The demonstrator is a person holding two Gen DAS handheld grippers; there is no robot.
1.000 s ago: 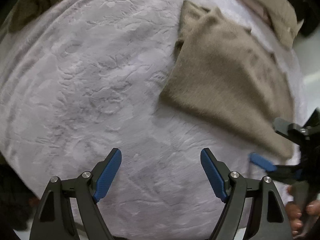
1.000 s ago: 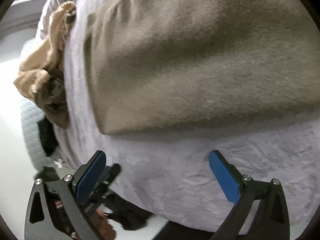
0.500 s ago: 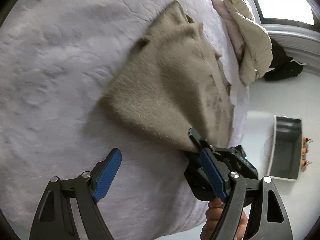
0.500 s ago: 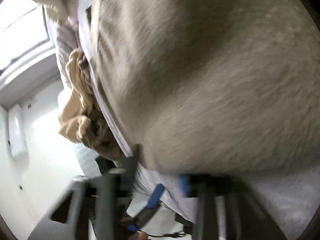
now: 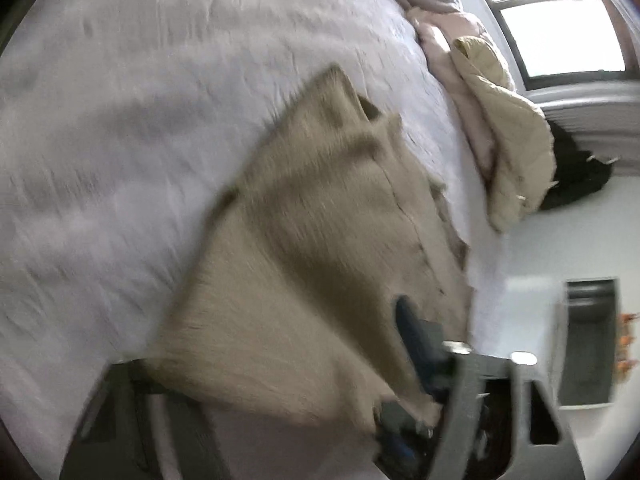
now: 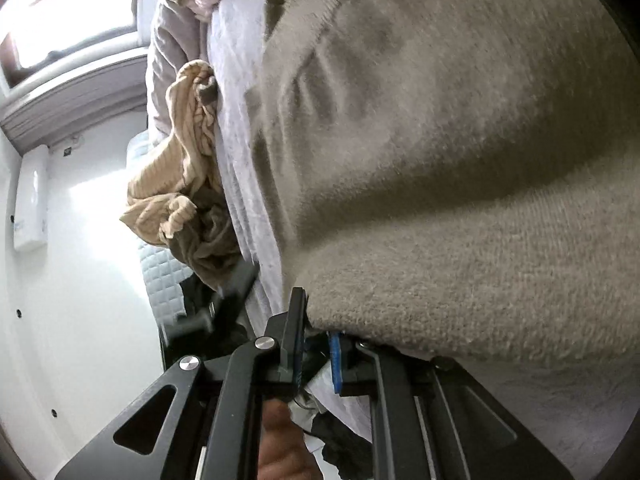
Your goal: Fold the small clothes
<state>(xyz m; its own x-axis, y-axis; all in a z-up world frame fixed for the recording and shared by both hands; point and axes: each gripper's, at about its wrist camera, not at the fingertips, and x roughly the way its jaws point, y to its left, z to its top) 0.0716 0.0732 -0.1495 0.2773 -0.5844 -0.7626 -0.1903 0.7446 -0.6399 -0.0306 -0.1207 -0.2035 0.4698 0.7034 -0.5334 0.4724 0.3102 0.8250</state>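
Note:
A beige knit sweater lies on the pale lilac bedspread. In the left wrist view its near hem lies over my left gripper; the left finger is hidden under the cloth and one blue pad shows at the right, so the jaws look wide apart. The frame is blurred. In the right wrist view my right gripper is shut on the sweater's near corner, which is lifted off the bed. The right gripper also shows low in the left wrist view.
A cream quilted jacket and pink cloth hang at the bed's far right edge. A tan ribbed garment is bunched at the bed edge. A grey bin stands on the white floor. A window is behind.
My right gripper went from open to shut on the sweater's corner and lifted it. My left gripper moved right, up to the sweater's hem, which now covers its left finger.

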